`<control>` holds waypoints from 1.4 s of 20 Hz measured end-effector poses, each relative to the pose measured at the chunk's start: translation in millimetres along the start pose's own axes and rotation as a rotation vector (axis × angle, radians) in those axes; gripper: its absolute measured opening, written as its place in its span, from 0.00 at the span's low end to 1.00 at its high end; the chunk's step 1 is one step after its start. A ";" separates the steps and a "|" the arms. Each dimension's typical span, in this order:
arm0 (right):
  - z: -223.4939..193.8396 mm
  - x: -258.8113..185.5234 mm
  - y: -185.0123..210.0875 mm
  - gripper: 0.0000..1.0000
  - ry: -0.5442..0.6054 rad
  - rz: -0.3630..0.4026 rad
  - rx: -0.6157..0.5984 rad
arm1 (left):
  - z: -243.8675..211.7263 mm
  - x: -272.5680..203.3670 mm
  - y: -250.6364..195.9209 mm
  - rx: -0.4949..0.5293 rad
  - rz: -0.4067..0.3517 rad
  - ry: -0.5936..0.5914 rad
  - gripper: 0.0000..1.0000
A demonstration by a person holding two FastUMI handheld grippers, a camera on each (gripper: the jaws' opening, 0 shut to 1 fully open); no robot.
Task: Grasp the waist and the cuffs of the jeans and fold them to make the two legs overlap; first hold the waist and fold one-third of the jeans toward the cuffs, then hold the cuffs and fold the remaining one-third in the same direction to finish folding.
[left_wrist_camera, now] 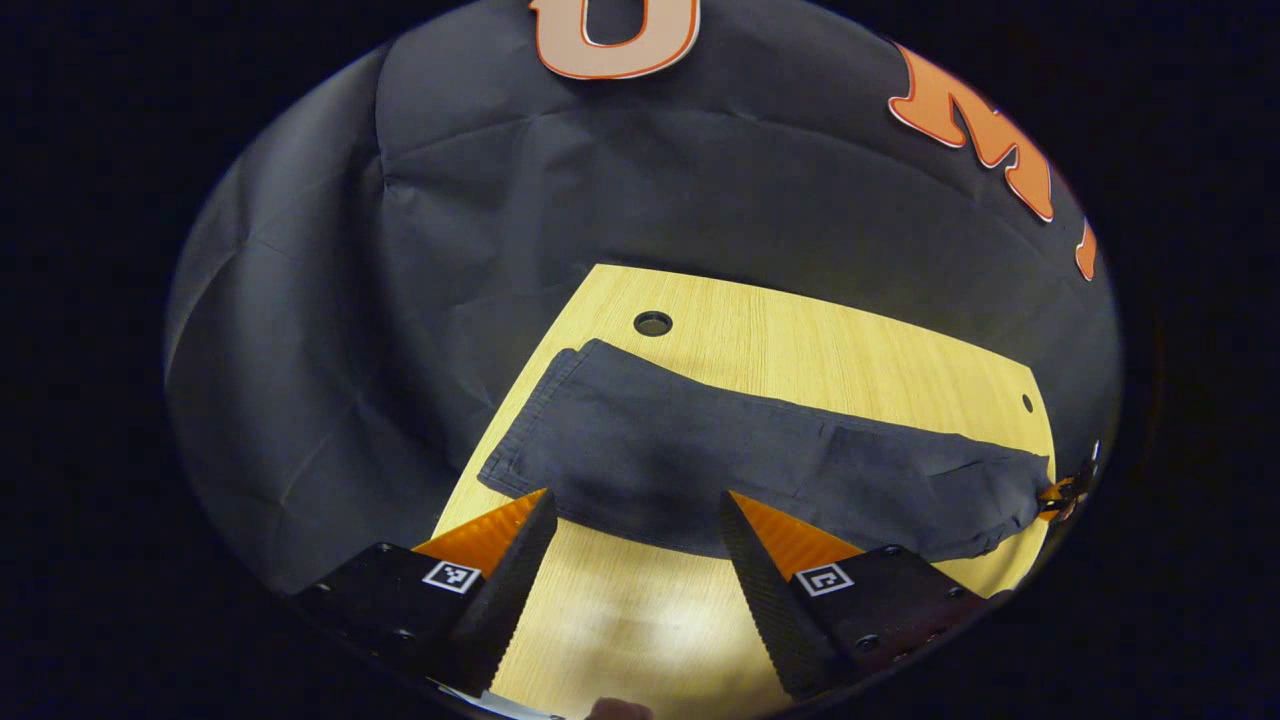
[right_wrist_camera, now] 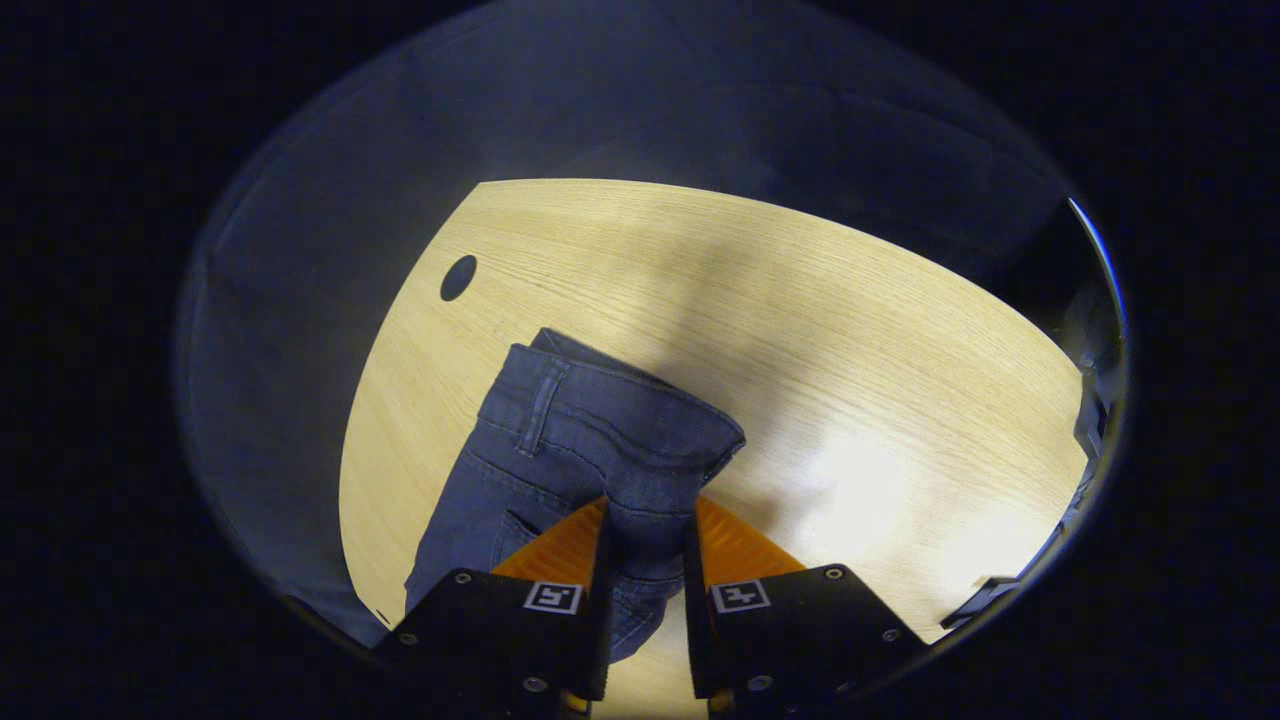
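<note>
While the dark blue denim jeans [left_wrist_camera: 700,460] lie lengthwise across the pale wooden worktop [left_wrist_camera: 800,340], the left claw [left_wrist_camera: 637,520] hangs spread near their cuff end. The right claw [right_wrist_camera: 645,535] pinches the bunched waistband. Folds hide the second leg.

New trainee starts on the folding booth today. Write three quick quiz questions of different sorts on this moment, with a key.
1. True or false: the right gripper has its fingers closed on the waist end of the jeans.
2. Multiple choice: the left gripper is A) shut on a cuff, B) open, above the near edge of the jeans, C) pressing on the table.
3. Fill in: the jeans lie with the two legs ____ along the table.

Key
1. True: denim sits pinched between both fingers in the right gripper view.
2. B: the fingers stand wide apart in the left gripper view.
3. Overlapped: a single long strip shows, not yet folded in thirds.
</note>
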State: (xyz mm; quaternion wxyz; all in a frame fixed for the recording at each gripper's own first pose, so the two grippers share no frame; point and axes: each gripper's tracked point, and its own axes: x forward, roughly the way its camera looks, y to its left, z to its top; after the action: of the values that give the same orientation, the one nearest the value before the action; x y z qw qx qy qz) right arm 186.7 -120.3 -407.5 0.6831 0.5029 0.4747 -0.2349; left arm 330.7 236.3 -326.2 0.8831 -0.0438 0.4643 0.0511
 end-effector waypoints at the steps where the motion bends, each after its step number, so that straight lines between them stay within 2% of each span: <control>1: 0.8 -3.8 5.3 0.33 -0.004 0.033 0.001 | 0.8 0.6 -0.7 -0.005 -0.001 -0.003 0.98; 4: 8.5 -12.5 25.0 0.33 -0.053 0.123 -0.011 | 1.3 -1.3 -2.7 -0.017 -0.003 0.008 0.98; 9: 12.0 -42.9 60.0 0.33 -0.074 0.300 -0.008 | 5.5 2.8 -7.6 -0.021 -0.017 0.001 0.98; 11: 7.1 -52.9 69.5 0.32 -0.081 0.345 -0.008 | 7.1 3.3 -9.7 -0.021 -0.027 0.002 0.98; 12: 5.7 -58.0 76.1 0.27 -0.088 0.367 -0.014 | 8.1 4.1 -9.6 -0.021 -0.029 0.000 0.98; 13: 3.9 -62.8 82.7 0.32 -0.097 0.388 -0.017 | 7.7 4.6 -11.0 -0.023 -0.030 0.002 0.98; 14: 1.1 -68.7 92.4 0.27 -0.102 0.419 -0.026 | 7.8 3.8 -11.9 -0.025 -0.034 0.006 0.98; 15: -2.3 -75.8 101.3 0.32 -0.109 0.448 -0.033 | 8.0 2.9 -12.7 -0.023 -0.038 0.008 0.98; 21: -31.9 -109.7 139.6 0.32 -0.107 0.545 -0.081 | 7.0 1.9 -14.7 -0.019 -0.072 0.006 0.98; 28: -88.0 -135.9 188.2 0.33 -0.070 0.603 -0.193 | 6.2 -0.5 -12.7 -0.023 -0.075 0.002 0.98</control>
State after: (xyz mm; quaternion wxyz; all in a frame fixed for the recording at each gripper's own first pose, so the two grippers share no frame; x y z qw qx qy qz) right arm 241.0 10.8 -203.8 0.7824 0.5453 0.3006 0.0073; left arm 337.2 224.5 -321.9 0.8833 -0.0715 0.4628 0.0234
